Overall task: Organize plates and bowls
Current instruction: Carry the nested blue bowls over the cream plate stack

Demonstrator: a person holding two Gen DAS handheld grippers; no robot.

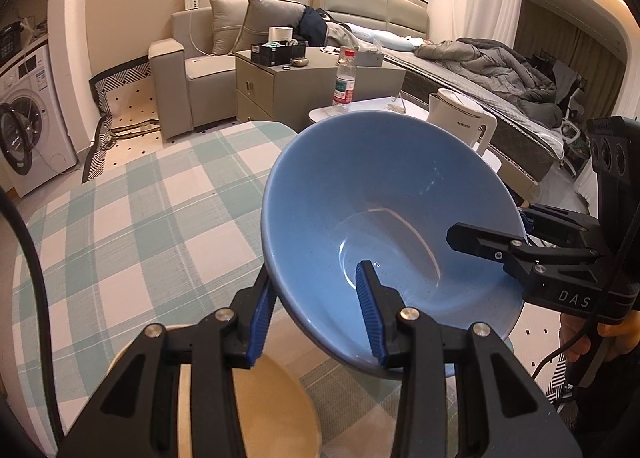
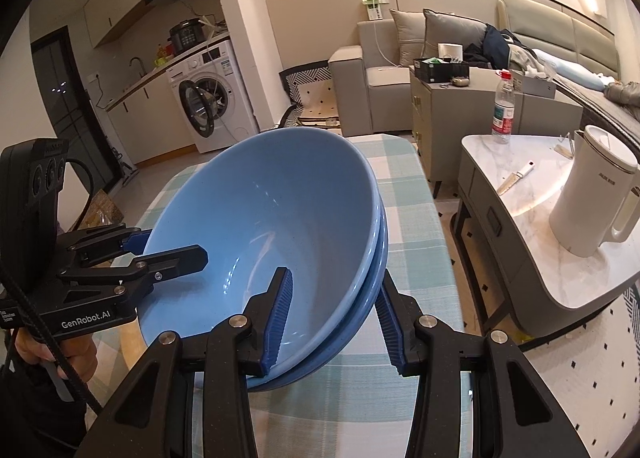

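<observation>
Blue bowls (image 2: 264,225), nested, we carry tilted above the checked table (image 1: 120,217), left gripper (image 1: 316,310) and right gripper (image 2: 332,318) each pinching opposite rims for balance

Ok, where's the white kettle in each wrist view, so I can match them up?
Left wrist: the white kettle sits upper right of centre, just behind the blue bowl's rim.
Right wrist: the kettle stands at the far right on the marble side table.
Shared landmark: the red-capped water bottle beside it.
</observation>
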